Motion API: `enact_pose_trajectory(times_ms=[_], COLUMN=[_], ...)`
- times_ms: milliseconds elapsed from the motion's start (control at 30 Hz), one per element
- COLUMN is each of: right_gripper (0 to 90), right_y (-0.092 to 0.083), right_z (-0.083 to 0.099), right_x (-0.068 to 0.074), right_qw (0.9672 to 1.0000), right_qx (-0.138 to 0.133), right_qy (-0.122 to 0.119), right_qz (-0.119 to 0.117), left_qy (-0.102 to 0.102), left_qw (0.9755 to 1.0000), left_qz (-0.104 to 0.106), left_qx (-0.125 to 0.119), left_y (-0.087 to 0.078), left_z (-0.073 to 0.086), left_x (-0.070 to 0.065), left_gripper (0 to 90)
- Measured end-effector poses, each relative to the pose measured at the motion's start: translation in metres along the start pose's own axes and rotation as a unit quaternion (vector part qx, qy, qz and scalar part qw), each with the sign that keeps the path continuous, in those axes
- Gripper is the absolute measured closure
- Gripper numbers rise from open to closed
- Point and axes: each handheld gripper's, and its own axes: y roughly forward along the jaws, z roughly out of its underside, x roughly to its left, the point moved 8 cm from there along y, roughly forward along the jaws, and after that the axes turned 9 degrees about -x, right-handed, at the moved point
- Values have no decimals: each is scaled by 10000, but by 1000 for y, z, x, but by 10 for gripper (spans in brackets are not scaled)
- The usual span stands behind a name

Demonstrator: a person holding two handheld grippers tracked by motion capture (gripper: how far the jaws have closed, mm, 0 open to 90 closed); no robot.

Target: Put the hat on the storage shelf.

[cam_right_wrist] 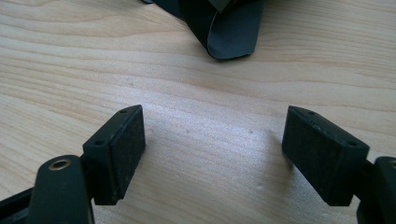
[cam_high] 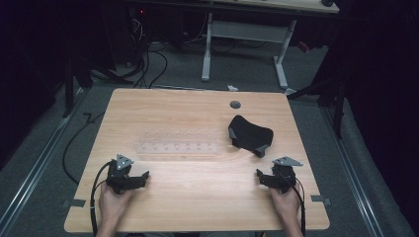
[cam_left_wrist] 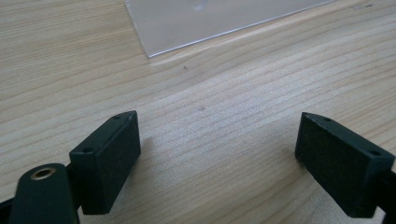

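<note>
Resting low on a light wooden table (cam_high: 197, 197), two hand-held grippers sit near its near edge; the left gripper (cam_high: 141, 178) lies toward the near left corner, held by the person's left hand (cam_high: 112, 203), its jaws spread wide with only bare wood between them; the right gripper (cam_high: 262, 177) lies toward the near right corner in the right hand (cam_high: 286, 201), jaws likewise wide apart and gripping nothing; a crumpled black cloth (cam_high: 249, 133) lies right of the table's middle, just beyond the right gripper and apart from it; a clear plastic sheet (cam_high: 179, 143) lies flat at the table's middle, beyond the left gripper; a small grey round cap (cam_high: 235, 104) sits near the far edge.
</note>
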Motion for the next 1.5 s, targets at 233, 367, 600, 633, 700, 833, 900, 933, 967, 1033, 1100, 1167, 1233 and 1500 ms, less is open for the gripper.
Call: enact_pose_trajectory(times_ms=[233, 367, 600, 633, 700, 833, 900, 933, 967, 1033, 1100, 1167, 1233, 1500], right_gripper=[217, 207, 202, 205, 209, 221, 228, 238, 238, 261, 300, 375, 411, 498], right_y=[0, 0, 0, 0, 0, 0, 0, 0, 0, 0, -1, -3, -4, -11], right_z=[0, 0, 0, 0, 0, 0, 0, 0, 0, 0, 0, 0, 0, -4], right_x=[0, 0, 0, 0, 0, 0, 0, -1, -1, -2, -2, -3, -3, 1], right_qw=[10000, 10000, 10000, 10000, 10000, 10000, 10000, 10000, 10000, 10000, 9999, 9998, 9998, 9994], right_qx=[3, 7, 9, 10, 4, 1, -7, -14, -14, -45, -44, -102, -127, -319], right_qy=[9, -4, -9, 0, 19, 42, 48, 49, 49, 70, 73, 104, 112, 149], right_qz=[3, -17, -37, -35, -33, 0, 16, 23, 23, 41, 65, 118, 125, -2], left_qy=[1, 4, -9, -12, -12, -6, -5, -5, -5, -5, -5, -5, -6, 0], left_qw=[10000, 10000, 10000, 10000, 10000, 10000, 10000, 10000, 10000, 10000, 10000, 10000, 10000, 10000], left_qz=[5, 6, 5, 2, -4, -5, -6, -6, -6, -8, -8, -7, -7, -4], left_qx=[-6, -3, -9, -12, -18, -20, -20, -21, -21, -23, -23, -25, -28, -29], left_y=[0, 0, 0, 0, 0, -1, -1, -1, -1, -1, -1, -1, -1, -1], left_z=[0, 0, 0, 0, 0, 0, 0, 0, 0, 0, 0, 0, 0, 0], left_x=[0, 0, 0, 0, -1, 0, 0, 0, 0, 0, 0, 0, -1, -1], left_gripper=[152, 153, 154, 154, 155, 158, 158, 158, 158, 158, 158, 160, 161, 166])
